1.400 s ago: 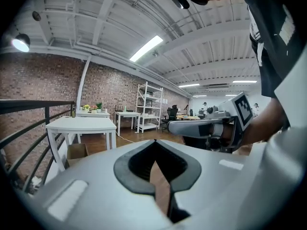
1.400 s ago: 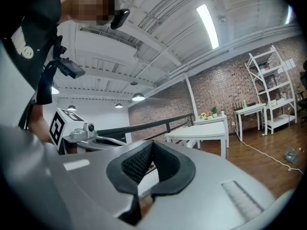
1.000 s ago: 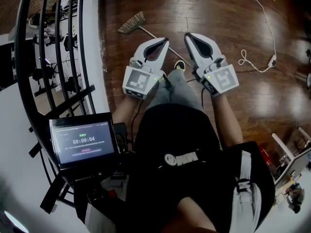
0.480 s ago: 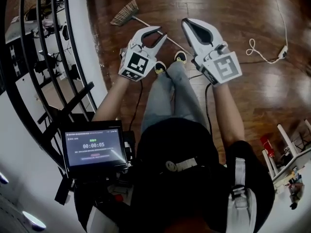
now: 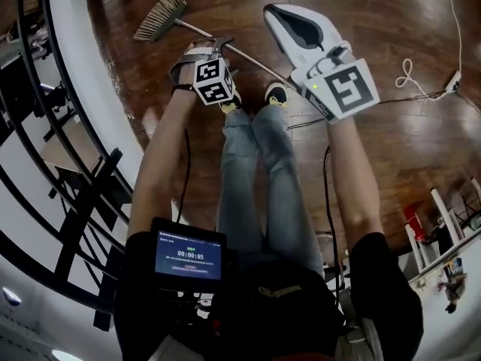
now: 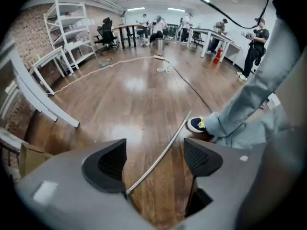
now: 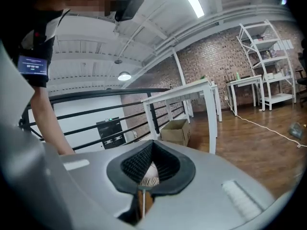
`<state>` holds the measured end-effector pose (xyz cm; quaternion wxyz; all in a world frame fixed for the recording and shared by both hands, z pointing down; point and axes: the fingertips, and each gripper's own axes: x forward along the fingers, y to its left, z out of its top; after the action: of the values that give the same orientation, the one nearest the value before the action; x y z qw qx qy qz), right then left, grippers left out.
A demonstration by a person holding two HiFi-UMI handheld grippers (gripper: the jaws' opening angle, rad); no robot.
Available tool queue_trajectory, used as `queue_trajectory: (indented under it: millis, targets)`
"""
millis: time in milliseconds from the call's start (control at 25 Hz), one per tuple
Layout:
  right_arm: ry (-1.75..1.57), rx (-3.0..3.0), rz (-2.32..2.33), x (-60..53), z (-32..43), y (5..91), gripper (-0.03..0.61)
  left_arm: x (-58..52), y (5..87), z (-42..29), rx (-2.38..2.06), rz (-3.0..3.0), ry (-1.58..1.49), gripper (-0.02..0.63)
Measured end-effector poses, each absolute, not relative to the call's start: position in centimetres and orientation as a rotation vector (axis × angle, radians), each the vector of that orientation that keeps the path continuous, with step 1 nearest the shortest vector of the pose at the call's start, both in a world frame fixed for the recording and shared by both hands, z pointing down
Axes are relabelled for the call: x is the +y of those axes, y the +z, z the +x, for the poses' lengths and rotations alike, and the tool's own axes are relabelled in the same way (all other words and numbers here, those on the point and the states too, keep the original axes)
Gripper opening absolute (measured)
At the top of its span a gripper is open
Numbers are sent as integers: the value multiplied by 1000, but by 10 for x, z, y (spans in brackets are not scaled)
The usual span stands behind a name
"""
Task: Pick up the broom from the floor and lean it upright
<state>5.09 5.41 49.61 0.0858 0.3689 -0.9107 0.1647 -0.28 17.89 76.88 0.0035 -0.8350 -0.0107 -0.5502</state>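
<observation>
The broom lies flat on the wooden floor, its straw head (image 5: pixel 160 13) at the upper left and its thin metal handle (image 5: pixel 248 57) running down-right toward my shoes. My left gripper (image 5: pixel 204 51) points steeply down over the handle, close to the floor. In the left gripper view its jaws have just been opening and now stand wide, with the handle (image 6: pixel 163 152) running between the pads (image 6: pixel 108 162) without being pressed. My right gripper (image 5: pixel 274 12) is shut and empty, held higher, to the right of the handle. Past its closed jaws (image 7: pixel 152 143) the broom head (image 7: pixel 149 177) shows.
A black railing (image 5: pixel 68 126) and a white ledge curve along the left. A white cable (image 5: pixel 421 81) loops on the floor at the right. My shoes (image 5: pixel 276 94) stand next to the handle. A cardboard box (image 7: pixel 175 131), white tables and shelving (image 6: pixel 62 28) stand farther off.
Both grippers have dropped toward the floor. The left one tipped downward over the broom handle and went from shut to wide open. The right one stayed shut.
</observation>
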Motion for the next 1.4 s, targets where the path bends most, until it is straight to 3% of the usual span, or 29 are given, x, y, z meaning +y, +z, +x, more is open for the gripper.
queue_trajectory:
  millis: [400,720,960,1000,1040,1240,1400]
  targets:
    - [441,-2717,1002,50,37,655,3,204,991,-23,-168,-2432,-1897,390]
    - [454,-2679,1032,63,58,728,3,233,1091,-10,-404,-2216,-1881,379]
    - [515,-2654,1068,61,72,758,3,231,1108,-6,-499,-2213,-1878,310]
    - [526,-2657,1079,60,73,759,3,230,1107,-6,-491,-2214,-1880,178]
    - [537,-2663,1088,60,73,758,3,231,1107,-6,-485,-2203,-1883,122]
    - [544,-2671,1098,64,73,731,3,229,1078,-8,-420,-2244,-1880,123]
    - [559,-2683,1151,63,76,671,3,200,990,6,-272,-2413,-1785,120]
